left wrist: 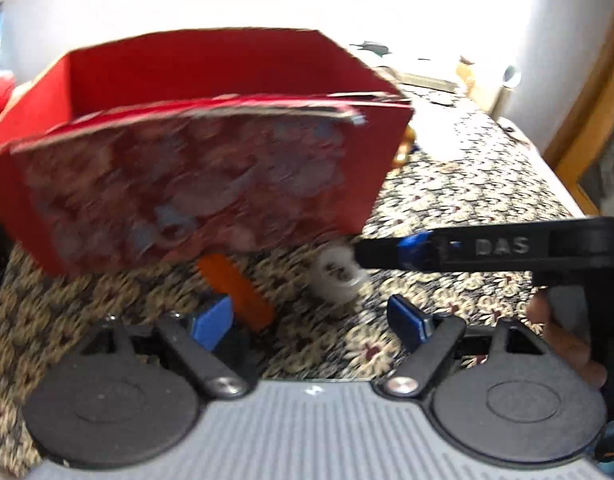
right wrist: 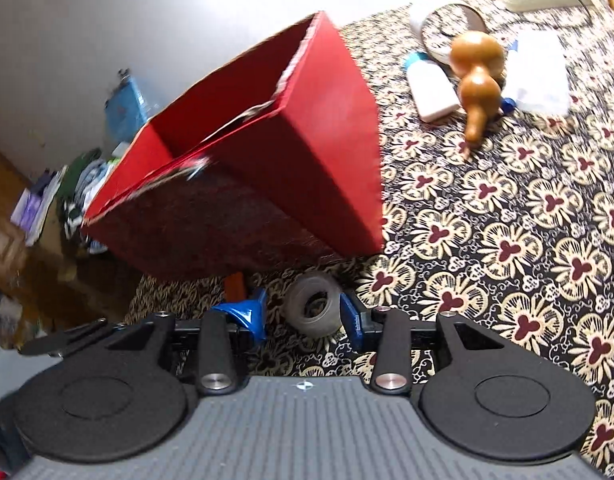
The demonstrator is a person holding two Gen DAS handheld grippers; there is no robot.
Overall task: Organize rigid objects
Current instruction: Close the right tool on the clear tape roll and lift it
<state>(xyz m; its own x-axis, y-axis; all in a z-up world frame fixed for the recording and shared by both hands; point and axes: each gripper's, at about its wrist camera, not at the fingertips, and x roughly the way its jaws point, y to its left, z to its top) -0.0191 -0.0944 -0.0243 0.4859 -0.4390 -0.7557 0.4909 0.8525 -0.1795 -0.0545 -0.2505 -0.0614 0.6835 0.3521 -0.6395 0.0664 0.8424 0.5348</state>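
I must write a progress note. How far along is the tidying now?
Done: nothing visible; what shows of the red box interior looks empty. In hand: the right gripper has open fingers around the white roll, not gripping. Left: the orange piece, gourd and white bottle lie outside.

One red box (right wrist: 267, 168), one tape roll (right wrist: 313, 304), one orange stick (left wrist: 237, 292), one gourd (right wrist: 477, 80), one white bottle (right wrist: 431, 88).

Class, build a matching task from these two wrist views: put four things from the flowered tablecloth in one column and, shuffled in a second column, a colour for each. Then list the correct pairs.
Column one:
1. box
2. gourd
3. small wheel
4. flat stick

Column two:
A. brown
B. orange
C. red
D. grey

Pairs: 1-C, 2-A, 3-D, 4-B
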